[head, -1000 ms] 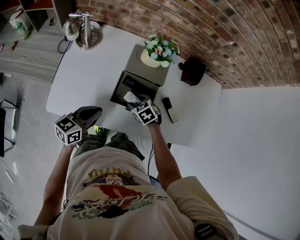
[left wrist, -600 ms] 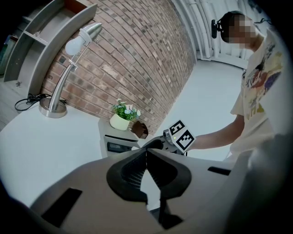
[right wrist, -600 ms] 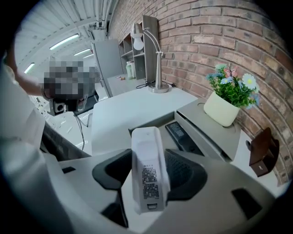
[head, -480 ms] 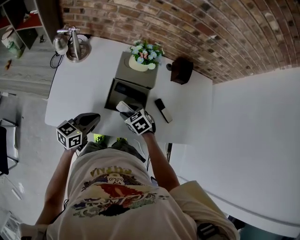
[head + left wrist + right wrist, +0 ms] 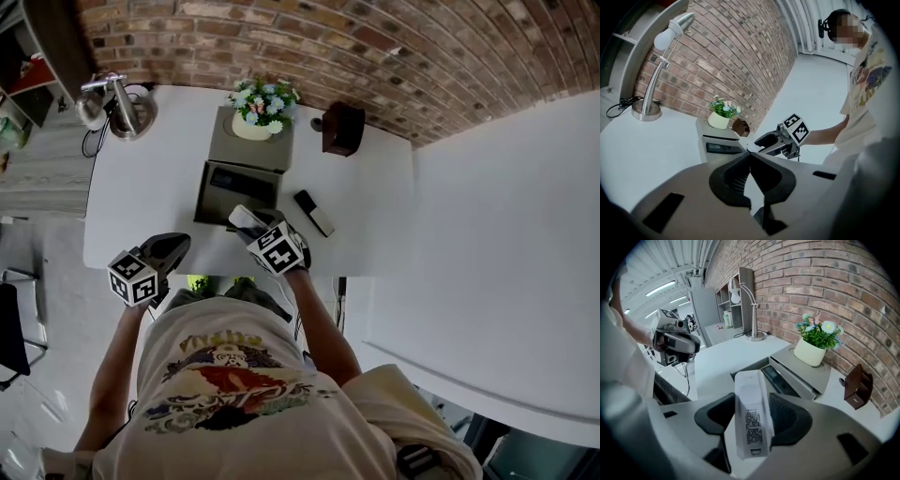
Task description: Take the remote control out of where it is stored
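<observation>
The right gripper (image 5: pixel 753 401) fingers are grasping the white remote control (image 5: pixel 750 427) near the open drawer (image 5: pixel 234 192); the left gripper (image 5: pixel 750 156) fingers are sitting clenched, empty.

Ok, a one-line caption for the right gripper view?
Right gripper shut on the white remote control, with the open drawer and flowerpot beyond it.

A white counter (image 5: pixel 375 216) stands against a brick wall (image 5: pixel 394 47). At its back, a grey box (image 5: pixel 246 152) carries a flower pot (image 5: pixel 253 117), and its drawer (image 5: pixel 225 187) is open toward the person. The right gripper (image 5: pixel 255 227) hangs over the drawer's front edge with a white remote (image 5: pixel 242 217) between its jaws. A black remote (image 5: pixel 314 213) lies just right of the drawer. A brown holder (image 5: pixel 342 128) stands near the wall and a lamp (image 5: pixel 112 98) at the far left corner. The left gripper (image 5: pixel 176 246) hovers at the counter's near edge.
</observation>
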A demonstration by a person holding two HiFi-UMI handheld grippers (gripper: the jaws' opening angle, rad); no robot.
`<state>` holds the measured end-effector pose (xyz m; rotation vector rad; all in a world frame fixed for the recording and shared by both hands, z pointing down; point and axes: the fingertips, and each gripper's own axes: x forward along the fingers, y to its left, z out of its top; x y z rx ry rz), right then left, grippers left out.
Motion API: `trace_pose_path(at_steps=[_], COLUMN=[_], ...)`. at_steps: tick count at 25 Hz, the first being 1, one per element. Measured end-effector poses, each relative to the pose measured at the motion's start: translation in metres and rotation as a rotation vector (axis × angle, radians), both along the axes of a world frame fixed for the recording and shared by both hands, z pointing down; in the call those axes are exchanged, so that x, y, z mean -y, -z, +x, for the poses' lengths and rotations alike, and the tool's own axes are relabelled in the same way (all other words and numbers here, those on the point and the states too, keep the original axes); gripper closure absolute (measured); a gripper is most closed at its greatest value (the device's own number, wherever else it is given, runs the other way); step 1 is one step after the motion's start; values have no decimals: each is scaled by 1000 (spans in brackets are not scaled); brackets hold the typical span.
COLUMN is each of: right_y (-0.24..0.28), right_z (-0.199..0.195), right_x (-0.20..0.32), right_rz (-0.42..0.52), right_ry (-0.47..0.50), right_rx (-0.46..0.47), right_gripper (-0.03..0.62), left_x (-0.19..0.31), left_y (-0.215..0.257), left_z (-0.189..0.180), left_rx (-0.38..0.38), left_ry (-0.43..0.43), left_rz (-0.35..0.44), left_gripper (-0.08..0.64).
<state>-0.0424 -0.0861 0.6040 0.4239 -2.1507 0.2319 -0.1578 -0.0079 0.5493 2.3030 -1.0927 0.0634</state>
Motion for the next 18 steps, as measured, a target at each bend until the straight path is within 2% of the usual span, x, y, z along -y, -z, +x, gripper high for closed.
trace_pose_path(at_steps=[18], right_y=[-1], right_z=[109], right_x=[16], right_rz=[-39], right_ry=[-114], right_rx=[3], right_gripper=[357], left_x=[28], left_y=[-9], left_z=[72], left_rx=[30], left_ry=[-63], left_rz=[-45], left_gripper=[554])
